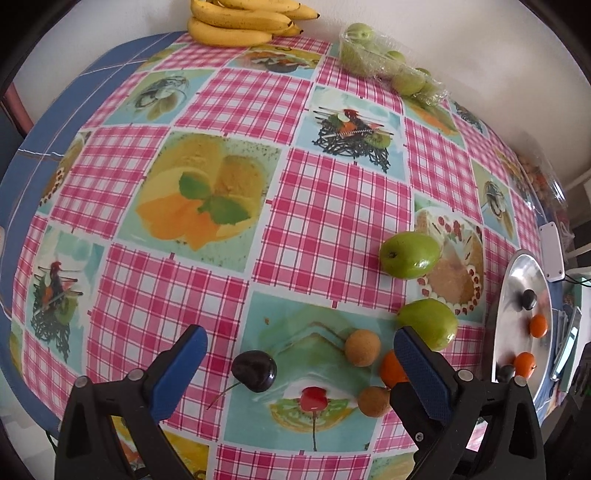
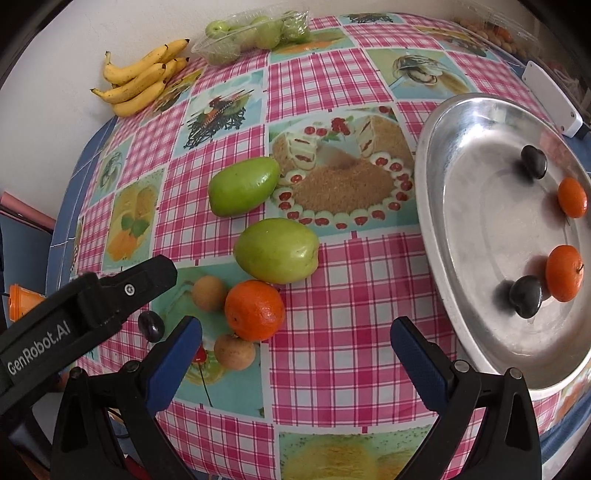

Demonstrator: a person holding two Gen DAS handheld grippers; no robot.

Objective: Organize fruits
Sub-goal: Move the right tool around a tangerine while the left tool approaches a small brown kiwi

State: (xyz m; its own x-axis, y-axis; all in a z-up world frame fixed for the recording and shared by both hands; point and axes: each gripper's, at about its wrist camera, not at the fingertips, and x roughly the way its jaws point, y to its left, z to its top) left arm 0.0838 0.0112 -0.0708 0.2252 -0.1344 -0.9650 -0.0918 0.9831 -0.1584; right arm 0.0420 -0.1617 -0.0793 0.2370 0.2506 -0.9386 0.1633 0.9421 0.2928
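My left gripper is open above the table's near edge, with a dark cherry between its fingers but untouched. Two tan longans, a small orange and two green fruits lie to its right. My right gripper is open and empty over the cloth, just right of the orange. The metal tray on the right holds two dark cherries and two small oranges. The left gripper's body shows in the right wrist view.
A bunch of bananas and a clear plastic box of green fruit sit at the far edge by the wall. A white device and another clear box lie beyond the tray. The checked cloth is open in the middle.
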